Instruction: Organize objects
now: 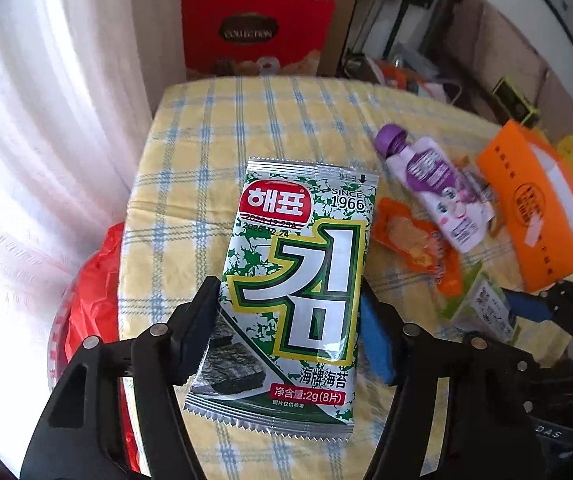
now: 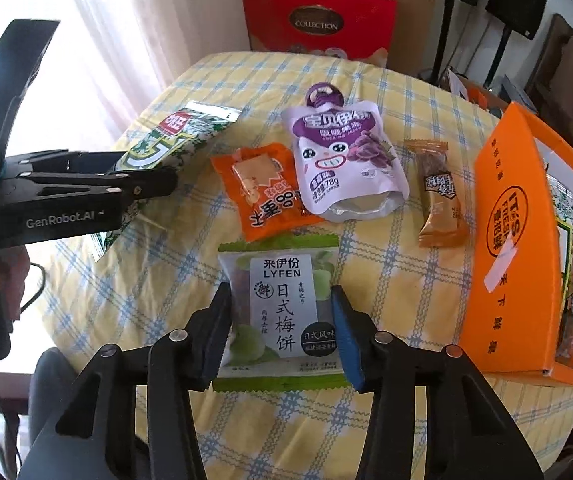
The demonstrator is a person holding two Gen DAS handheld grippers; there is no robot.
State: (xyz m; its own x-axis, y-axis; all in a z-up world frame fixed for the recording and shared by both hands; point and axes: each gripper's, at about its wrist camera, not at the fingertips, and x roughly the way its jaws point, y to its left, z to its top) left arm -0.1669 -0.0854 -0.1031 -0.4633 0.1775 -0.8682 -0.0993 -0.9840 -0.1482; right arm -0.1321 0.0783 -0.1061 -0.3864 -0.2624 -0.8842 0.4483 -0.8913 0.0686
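My left gripper [image 1: 288, 320] is shut on a green-and-white seaweed packet [image 1: 294, 280] and holds it above the checked tablecloth [image 1: 206, 140]; the packet also shows in the right wrist view [image 2: 166, 136], between the left gripper's fingers [image 2: 142, 184]. My right gripper [image 2: 280, 332] is shut on a green-edged LYFEN plum-cake packet [image 2: 278, 308], low over the table. An orange box [image 2: 518, 240] with an open top stands at the right, with packets inside.
On the table lie an orange snack packet [image 2: 262, 188], a purple-capped jelly pouch [image 2: 342, 160] and a brown candy bar packet [image 2: 440, 200]. A red gift box [image 2: 318, 20] stands behind the table. A red bag [image 1: 94, 300] hangs at the table's left edge.
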